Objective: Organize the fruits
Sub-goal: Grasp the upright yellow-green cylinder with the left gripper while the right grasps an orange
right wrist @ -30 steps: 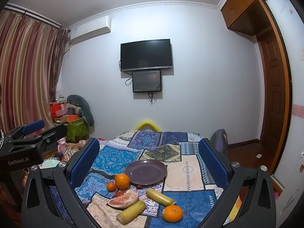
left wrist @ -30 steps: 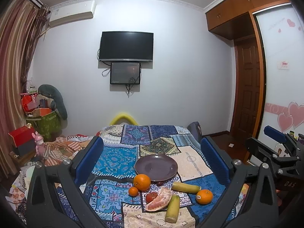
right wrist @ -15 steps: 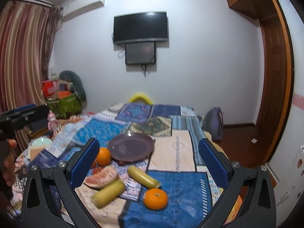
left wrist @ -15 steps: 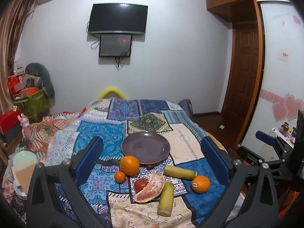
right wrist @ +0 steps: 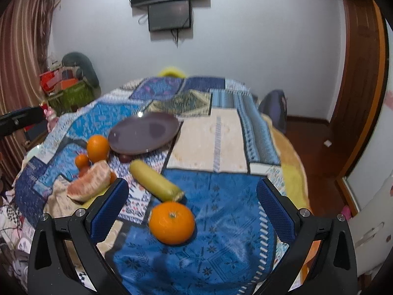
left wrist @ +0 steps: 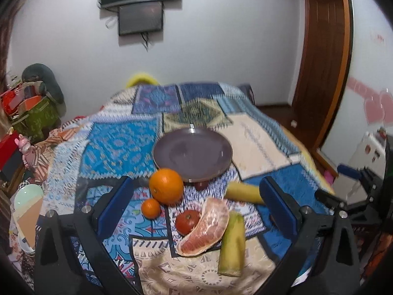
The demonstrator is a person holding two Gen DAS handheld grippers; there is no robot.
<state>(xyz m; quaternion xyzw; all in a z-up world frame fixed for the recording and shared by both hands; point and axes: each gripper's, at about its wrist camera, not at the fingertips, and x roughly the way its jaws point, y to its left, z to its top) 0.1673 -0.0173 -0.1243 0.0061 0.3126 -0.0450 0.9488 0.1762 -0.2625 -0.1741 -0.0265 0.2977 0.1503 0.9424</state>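
An empty purple plate [left wrist: 192, 153] [right wrist: 145, 132] sits mid-table. In front of it lie a large orange [left wrist: 166, 188], a small orange [left wrist: 150, 208], a red tomato [left wrist: 187, 221], a pink pomelo segment [left wrist: 206, 228] and two yellow-green fruit pieces [left wrist: 232, 243] [left wrist: 243, 193]. My left gripper [left wrist: 196, 196] hovers open above this cluster, holding nothing. My right gripper [right wrist: 191, 194] is open above another orange [right wrist: 172, 222], with a yellow-green piece [right wrist: 156, 180] just beyond. A small dark red fruit [left wrist: 201, 184] lies at the plate's near edge.
A blue patchwork cloth [right wrist: 221, 147] covers the round table. Stacked bowls [left wrist: 27, 196] and a green box of clutter [left wrist: 34, 115] stand to the left. A dark bag [right wrist: 272, 110] sits by the far right edge, with a wooden door [left wrist: 321, 61] beyond.
Both grippers have tilted down and moved closer to the table, so the fruit and plate now look larger and nearer. Both stay open. No fruit has moved.
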